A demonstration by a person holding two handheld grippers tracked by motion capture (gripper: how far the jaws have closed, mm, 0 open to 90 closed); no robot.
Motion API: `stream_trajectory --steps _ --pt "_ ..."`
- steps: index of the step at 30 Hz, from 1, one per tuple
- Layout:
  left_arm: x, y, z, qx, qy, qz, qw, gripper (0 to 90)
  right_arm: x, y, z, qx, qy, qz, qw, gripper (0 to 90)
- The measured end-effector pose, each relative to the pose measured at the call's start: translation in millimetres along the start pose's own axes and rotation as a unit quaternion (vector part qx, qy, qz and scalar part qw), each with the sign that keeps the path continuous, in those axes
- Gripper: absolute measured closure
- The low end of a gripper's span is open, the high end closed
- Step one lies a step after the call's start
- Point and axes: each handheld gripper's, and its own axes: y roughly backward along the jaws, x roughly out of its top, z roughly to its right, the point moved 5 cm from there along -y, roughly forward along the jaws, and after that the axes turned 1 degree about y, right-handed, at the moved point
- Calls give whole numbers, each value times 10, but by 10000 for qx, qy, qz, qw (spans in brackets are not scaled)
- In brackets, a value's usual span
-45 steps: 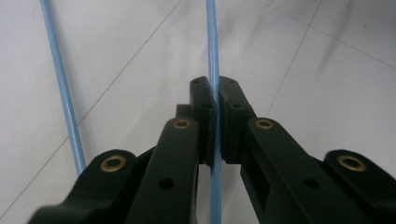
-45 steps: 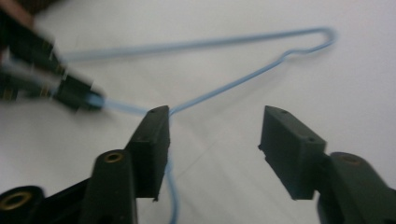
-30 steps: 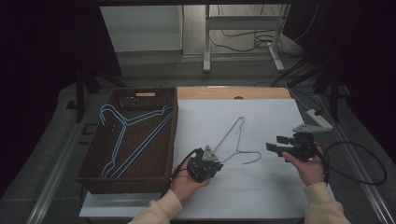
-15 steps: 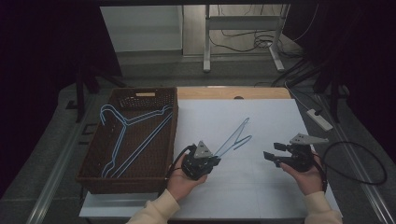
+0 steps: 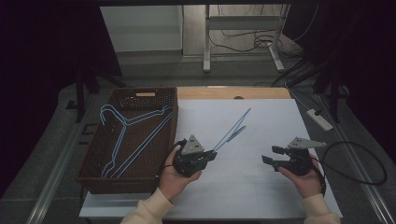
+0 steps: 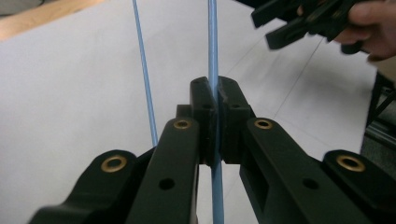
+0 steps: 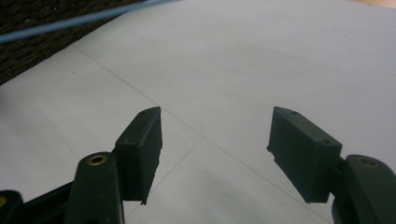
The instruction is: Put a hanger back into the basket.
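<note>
While the left gripper (image 5: 211,155) sits at about seven o'clock on the worktop (image 5: 261,121), its jaws are clamped tight on one wire of a blue hanger (image 5: 232,131). From the high view, that hanger rises off the white sheet (image 5: 243,186) and slants away toward one o'clock, its far end ending above the sheet's middle. Seen from the left gripper view, the pinched wire (image 6: 213,56) runs straight up between the two black pads, and a second wire of the same hanger (image 6: 144,74) runs just beside it at the left, apart from the jaws. A hand (image 5: 173,179) cups the gripper from below, its pale sleeve coming in from six o'clock.

At about four o'clock the right gripper (image 5: 272,156) is held in the other hand (image 5: 306,179), pointing toward nine o'clock at the left one, well apart from the hanger. Its jaws stand wide with nothing between them; the right gripper view shows only the creased white sheet under the pads (image 7: 144,140), with a blue wire (image 7: 84,18) crossing the upper left corner far off. A black cable (image 5: 359,158) loops from it toward three o'clock.

A brown woven basket (image 5: 93,175) stands at nine o'clock, just beside the sheet's edge. More blue hangers (image 5: 130,135) lie flat inside it. A white power strip (image 5: 320,119) lies off the worktop's edge at two o'clock.
</note>
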Motion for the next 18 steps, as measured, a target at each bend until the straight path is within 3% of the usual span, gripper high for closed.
stream_trajectory --steps 7,18 --pt "142 282 -24 -198 42 290 9994 867 -14 -22 -30 22 69 -64 10000 358" --pt "298 692 -236 -88 109 604 9981 867 -33 -56 -40 21 125 -175 9998 358"
